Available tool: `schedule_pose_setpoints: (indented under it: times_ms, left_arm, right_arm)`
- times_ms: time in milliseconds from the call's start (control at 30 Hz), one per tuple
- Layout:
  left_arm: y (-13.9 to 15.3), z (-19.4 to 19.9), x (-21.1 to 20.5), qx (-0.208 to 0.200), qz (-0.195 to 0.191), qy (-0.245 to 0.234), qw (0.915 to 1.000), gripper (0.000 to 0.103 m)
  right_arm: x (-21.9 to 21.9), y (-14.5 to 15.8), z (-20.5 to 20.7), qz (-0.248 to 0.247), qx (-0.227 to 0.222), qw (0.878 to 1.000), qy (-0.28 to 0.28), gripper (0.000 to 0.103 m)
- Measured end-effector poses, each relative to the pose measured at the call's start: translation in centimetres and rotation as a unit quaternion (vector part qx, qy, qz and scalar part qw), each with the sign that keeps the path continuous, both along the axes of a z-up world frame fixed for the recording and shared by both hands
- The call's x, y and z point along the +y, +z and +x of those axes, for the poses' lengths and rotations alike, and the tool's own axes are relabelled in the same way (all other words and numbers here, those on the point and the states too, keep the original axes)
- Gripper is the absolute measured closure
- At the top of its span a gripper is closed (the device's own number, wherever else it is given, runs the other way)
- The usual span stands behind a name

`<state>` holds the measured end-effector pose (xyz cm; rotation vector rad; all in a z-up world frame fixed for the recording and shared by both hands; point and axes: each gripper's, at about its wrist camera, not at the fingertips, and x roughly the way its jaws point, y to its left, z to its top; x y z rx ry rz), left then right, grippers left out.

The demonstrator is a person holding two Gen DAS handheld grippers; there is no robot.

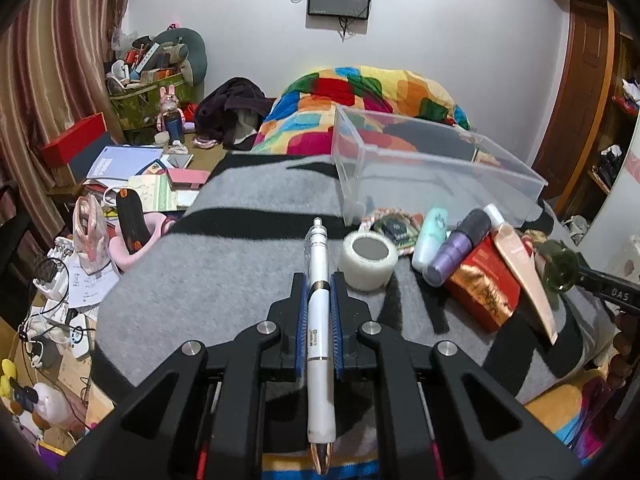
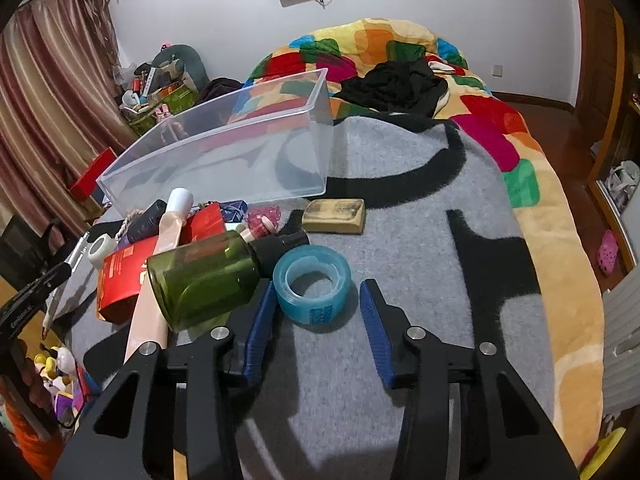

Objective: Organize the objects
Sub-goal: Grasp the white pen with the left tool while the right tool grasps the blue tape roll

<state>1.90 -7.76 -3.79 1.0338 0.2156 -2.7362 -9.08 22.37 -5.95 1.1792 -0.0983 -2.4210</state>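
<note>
On the grey blanket (image 1: 224, 280), sorting underway.
Left gripper (image 1: 319, 280) clamps the white pen (image 1: 319, 312); right gripper (image 2: 318, 294) gapes around blue tape (image 2: 313, 285), not touching.

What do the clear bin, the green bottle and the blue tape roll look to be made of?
The clear rectangular storage bin: probably rigid glossy plastic, since the quilt shows through its walls. The dark green translucent bottle: smooth and shiny, plastic or glass, hard to tell. The blue see-through tape roll: seemingly glossy plastic film wound in a ring.
</note>
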Motion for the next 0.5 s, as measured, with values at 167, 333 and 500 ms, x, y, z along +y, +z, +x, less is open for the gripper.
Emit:
schedule_pose_setpoints:
  times_ms: [167,333,500]
  left_arm:
    - [1.5,-0.5,0.2,0.022,0.0,-0.011,0.9997,0.093]
    - [3.1,-1.8,0.7,0.04,0.0,-0.028,0.9988,0.093]
    - [4.5,-3.6,1.4,0.055,0.006,-0.051,0.9971,0.093]
  right_arm:
    - [-0.6,-0.1,-0.5,0.014,0.007,1.0,0.001,0.067]
    - [-0.6,0.4,-0.2,0.042,0.025,0.999,-0.008,0.067]
    - [0.3,2.6,-0.3,0.045,0.051,0.997,-0.023,0.067]
